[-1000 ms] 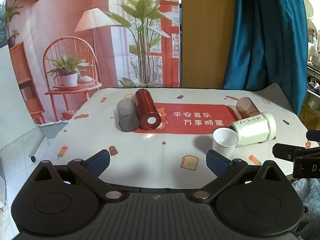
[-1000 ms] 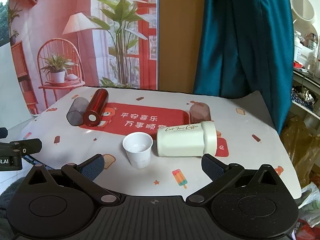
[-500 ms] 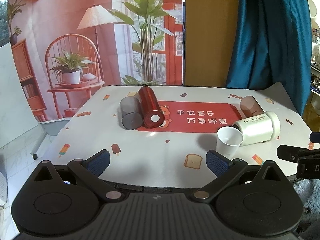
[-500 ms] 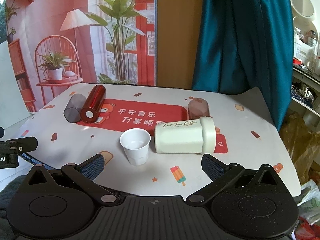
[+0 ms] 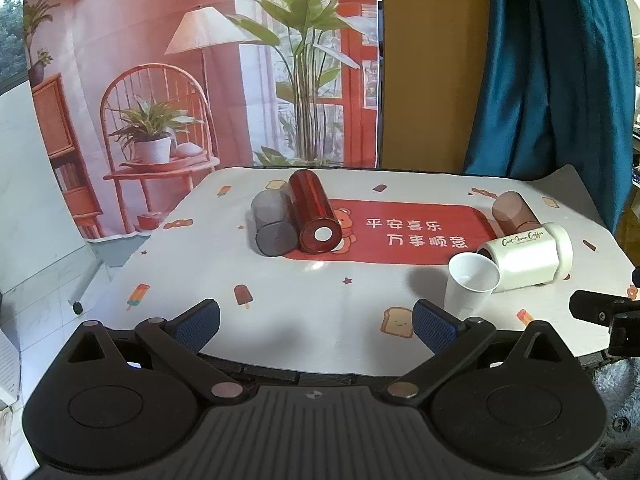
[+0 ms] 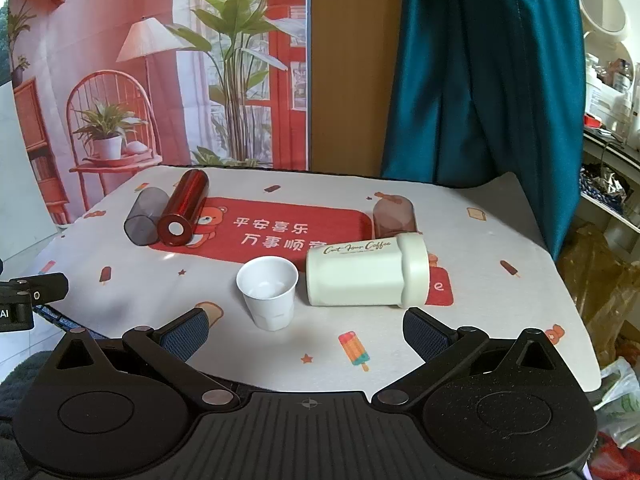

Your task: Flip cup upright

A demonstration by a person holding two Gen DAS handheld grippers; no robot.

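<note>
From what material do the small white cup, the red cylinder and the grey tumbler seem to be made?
Small white cup: probably paper or thin plastic, matte, with a thin rim and faint facets low on its wall.
Red cylinder: likely metal or metallised plastic, glossy, with bright streaks along it.
Grey tumbler: translucent smoky plastic or glass; the cloth shows dimly through it.

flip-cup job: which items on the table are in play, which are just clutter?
In play (lying on their sides):
- red cup
- grey cup
- brown cup
- cream coffee cup
- left tool and right tool, both open and empty

Clutter:
- white paper cup, already upright
- printed tablecloth
</note>
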